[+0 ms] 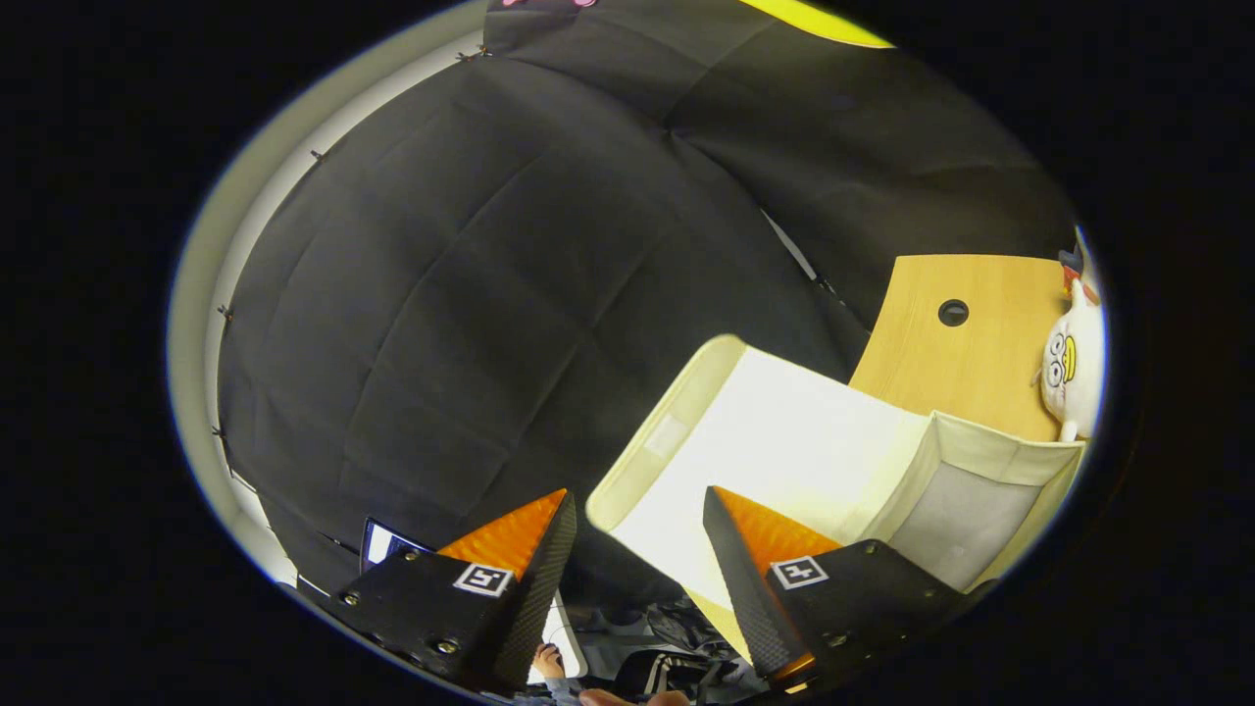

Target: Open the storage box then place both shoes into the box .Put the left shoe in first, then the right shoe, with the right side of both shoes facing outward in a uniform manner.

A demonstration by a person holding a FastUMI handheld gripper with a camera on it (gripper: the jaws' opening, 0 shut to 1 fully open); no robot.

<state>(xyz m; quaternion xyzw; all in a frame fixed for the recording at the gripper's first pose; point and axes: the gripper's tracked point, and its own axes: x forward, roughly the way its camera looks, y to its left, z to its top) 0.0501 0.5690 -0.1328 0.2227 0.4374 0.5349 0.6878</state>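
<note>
My gripper is open, with a wide gap between its two fingers, and it holds nothing. It is tipped over on its side, so everything looks slanted to me. Just ahead of the fingers is the storage box, a pale cloth box sitting on a wooden table. Its lid is swung up and back, and the near edge of the lid sits in the gap between my fingers without touching either one. So I think the opening step is done or very nearly done. The part of the box I can see into looks bare; I see grey cloth on one wall and no shoe inside. A white stuffed toy sits on the far right side of the table, near the box. Next I think I must go and find the left shoe, grab it firmly, and bring it to the box with its right side facing out. Down below the fingers something dark lies there, maybe a shoe, but I cannot tell.
</note>
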